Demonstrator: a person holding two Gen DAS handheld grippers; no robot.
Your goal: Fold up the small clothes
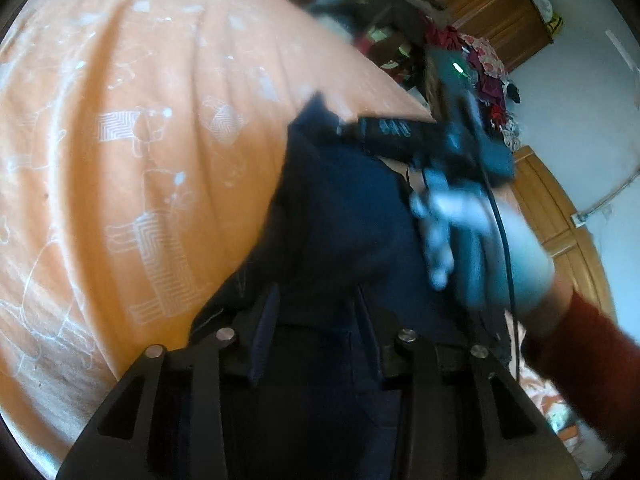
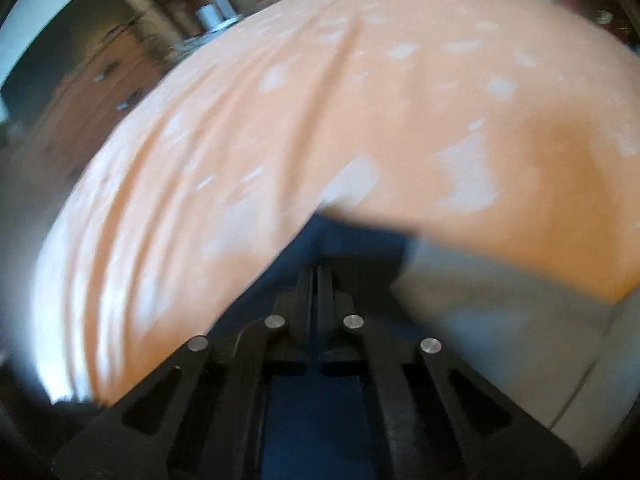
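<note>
Orange bedsheet [image 1: 140,140] carries our navy garment [image 1: 340,220]; our right tongs [image 2: 318,280] seem clamped on it, left tongs [image 1: 316,308] apart over it.

Both wrist views close over bedsheet [image 1: 140,140]

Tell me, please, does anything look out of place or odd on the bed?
Nothing looks spilled or damaged. The navy garment lies rumpled on the orange sheet, and a heap of unfolded clothes sits at the far edge.
</note>
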